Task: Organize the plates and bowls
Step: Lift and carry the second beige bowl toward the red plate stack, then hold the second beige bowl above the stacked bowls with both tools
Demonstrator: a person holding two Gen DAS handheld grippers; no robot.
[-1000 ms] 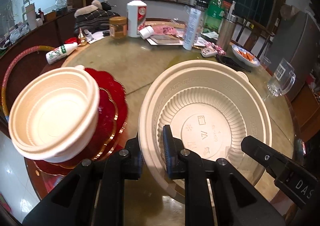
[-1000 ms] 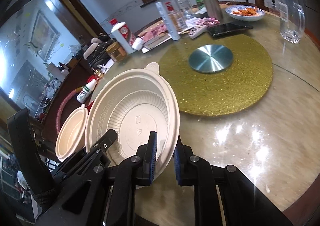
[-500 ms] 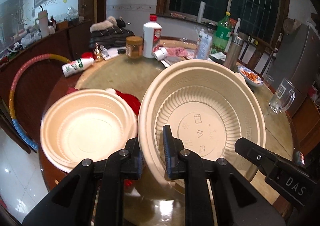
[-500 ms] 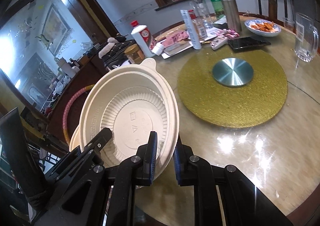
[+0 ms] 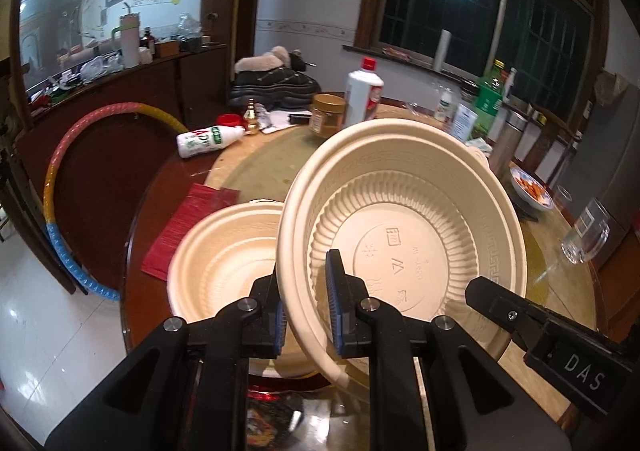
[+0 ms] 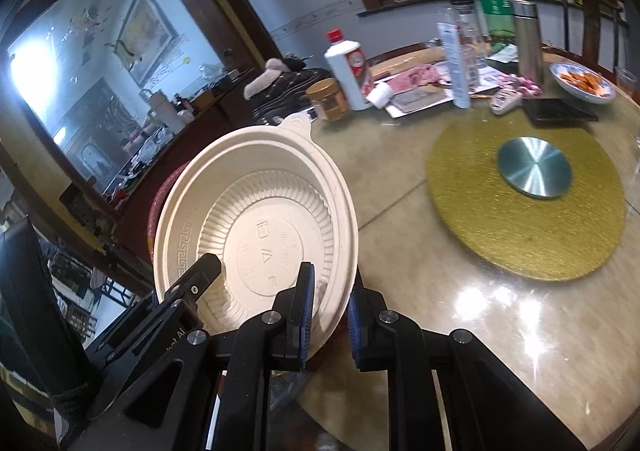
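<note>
Large cream bowl (image 5: 404, 235) tilted in left claw (image 5: 306, 307), rim pinched, above smaller cream bowl (image 5: 224, 263).

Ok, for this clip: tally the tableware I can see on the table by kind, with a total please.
Cream disposable bowls: 2, the large bowl held up by both grippers and the smaller bowl beneath it on the table
Patterned dish of orange food: 1
Clear glass mug: 1
Total: 4
</note>
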